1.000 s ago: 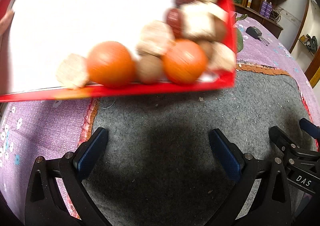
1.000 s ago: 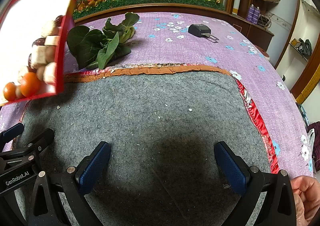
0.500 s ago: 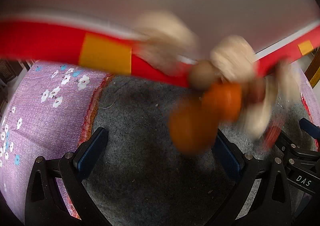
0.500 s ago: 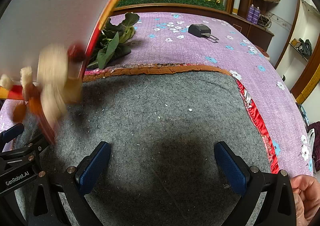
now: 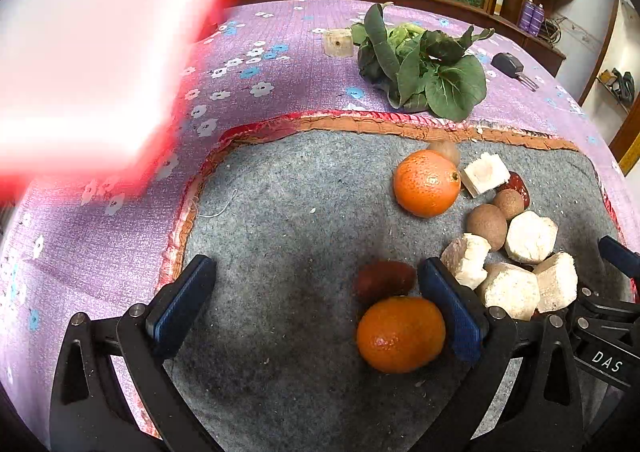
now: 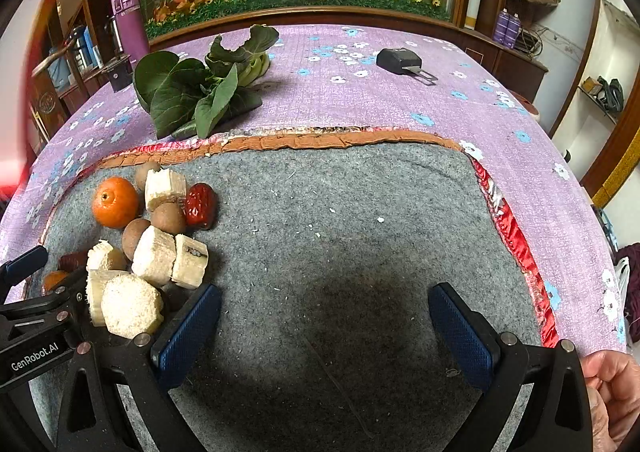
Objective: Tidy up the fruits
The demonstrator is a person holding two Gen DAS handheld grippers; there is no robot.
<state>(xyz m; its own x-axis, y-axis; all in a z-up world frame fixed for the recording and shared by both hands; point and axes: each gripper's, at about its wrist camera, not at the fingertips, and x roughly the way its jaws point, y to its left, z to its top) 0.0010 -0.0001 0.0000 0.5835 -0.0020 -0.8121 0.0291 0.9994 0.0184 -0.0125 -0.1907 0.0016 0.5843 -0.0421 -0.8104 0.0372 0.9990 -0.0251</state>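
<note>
White lettering is read on the black bodies: "DAS" on the right gripper (image 6: 324,326) and "GenRobot.AI" on the left gripper (image 5: 316,302), and both are held with jaws wide apart, gripping nothing. The fruits are found heaped on the left part of the grey felt mat (image 6: 340,252): one orange (image 5: 400,334) lies just beside the left gripper's right finger, a second orange (image 5: 426,183) lies nearer the mat's orange-trimmed far edge, with pale cut chunks (image 6: 154,256), brown round fruits (image 6: 168,217) and a red date (image 6: 200,205) between. Much bare felt is left open to the right of the heap, up to the red border.
</note>
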